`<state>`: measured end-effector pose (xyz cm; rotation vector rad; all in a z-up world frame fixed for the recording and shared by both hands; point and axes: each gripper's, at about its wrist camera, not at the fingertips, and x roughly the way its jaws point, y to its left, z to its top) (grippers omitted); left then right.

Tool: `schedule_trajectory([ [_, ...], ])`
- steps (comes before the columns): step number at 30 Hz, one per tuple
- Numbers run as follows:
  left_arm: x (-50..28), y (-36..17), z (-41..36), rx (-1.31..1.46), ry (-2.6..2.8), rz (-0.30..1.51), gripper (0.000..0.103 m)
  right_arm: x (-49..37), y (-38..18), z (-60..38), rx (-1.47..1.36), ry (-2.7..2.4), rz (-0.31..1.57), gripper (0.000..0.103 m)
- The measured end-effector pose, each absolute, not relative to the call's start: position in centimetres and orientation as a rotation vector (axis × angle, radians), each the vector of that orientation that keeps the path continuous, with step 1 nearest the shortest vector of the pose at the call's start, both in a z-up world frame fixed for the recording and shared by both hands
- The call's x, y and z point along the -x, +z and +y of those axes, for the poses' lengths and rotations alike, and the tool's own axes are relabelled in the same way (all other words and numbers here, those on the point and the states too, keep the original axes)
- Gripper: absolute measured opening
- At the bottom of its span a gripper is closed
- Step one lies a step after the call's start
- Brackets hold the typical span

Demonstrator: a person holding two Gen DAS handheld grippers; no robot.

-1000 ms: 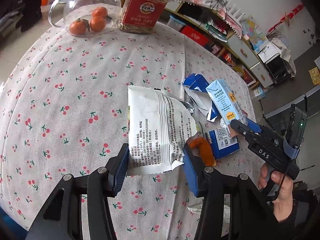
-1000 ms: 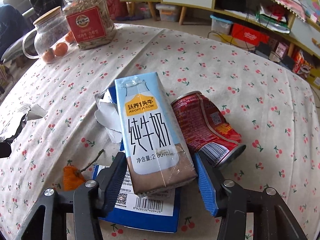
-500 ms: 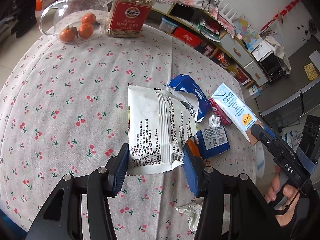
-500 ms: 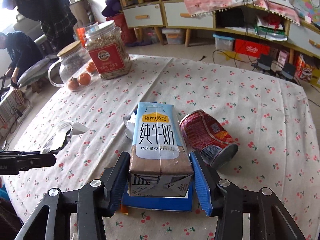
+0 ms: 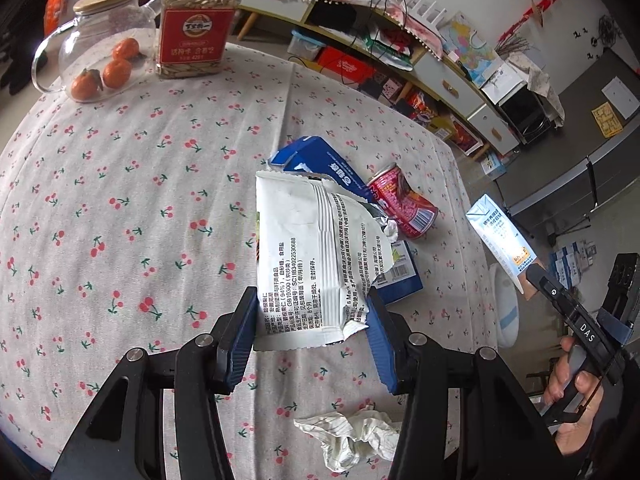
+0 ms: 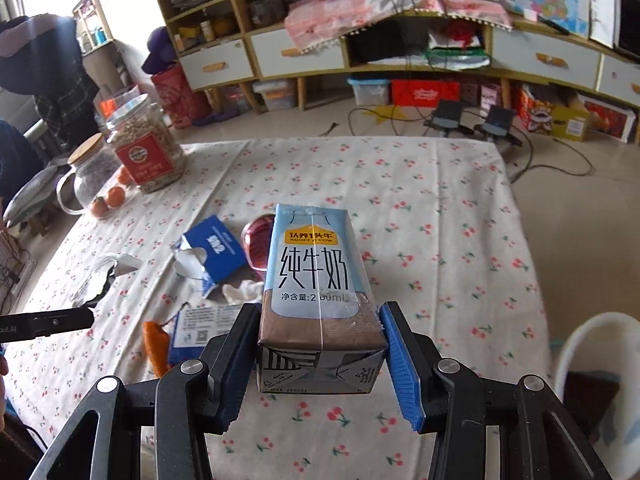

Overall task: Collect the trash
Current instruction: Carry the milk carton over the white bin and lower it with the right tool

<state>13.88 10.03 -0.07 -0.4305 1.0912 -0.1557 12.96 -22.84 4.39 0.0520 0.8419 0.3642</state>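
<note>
My left gripper (image 5: 310, 326) is shut on a white snack bag (image 5: 316, 256) and holds it above the cherry-print table (image 5: 120, 200). My right gripper (image 6: 320, 344) is shut on a light-blue milk carton (image 6: 316, 280), lifted off the table; the carton also shows at the right of the left wrist view (image 5: 500, 236). A crushed red can (image 5: 402, 204), a torn blue box (image 5: 320, 160), a flat blue box (image 5: 400, 272), an orange peel (image 6: 156, 344) and a crumpled tissue (image 5: 352, 436) lie on the table.
A white trash bin (image 6: 596, 360) stands beside the table's right edge, also in the left wrist view (image 5: 506, 312). A seed jar (image 5: 196, 24) and a glass pot with oranges (image 5: 96, 60) stand at the far left. Shelves and clutter fill the background.
Both grippers rose and drew back from the table with their loads. The milk carton moved right, off the trash pile toward the table's edge, uncovering the red can.
</note>
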Motion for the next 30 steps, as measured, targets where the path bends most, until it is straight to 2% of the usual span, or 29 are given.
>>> schedule_trajectory([
  [30,-15.8,0.6,-4.4,0.258,-0.340,1.149,0.054,-7.1,2.5,-45.3,-0.321,-0.026,0.939,0.053],
])
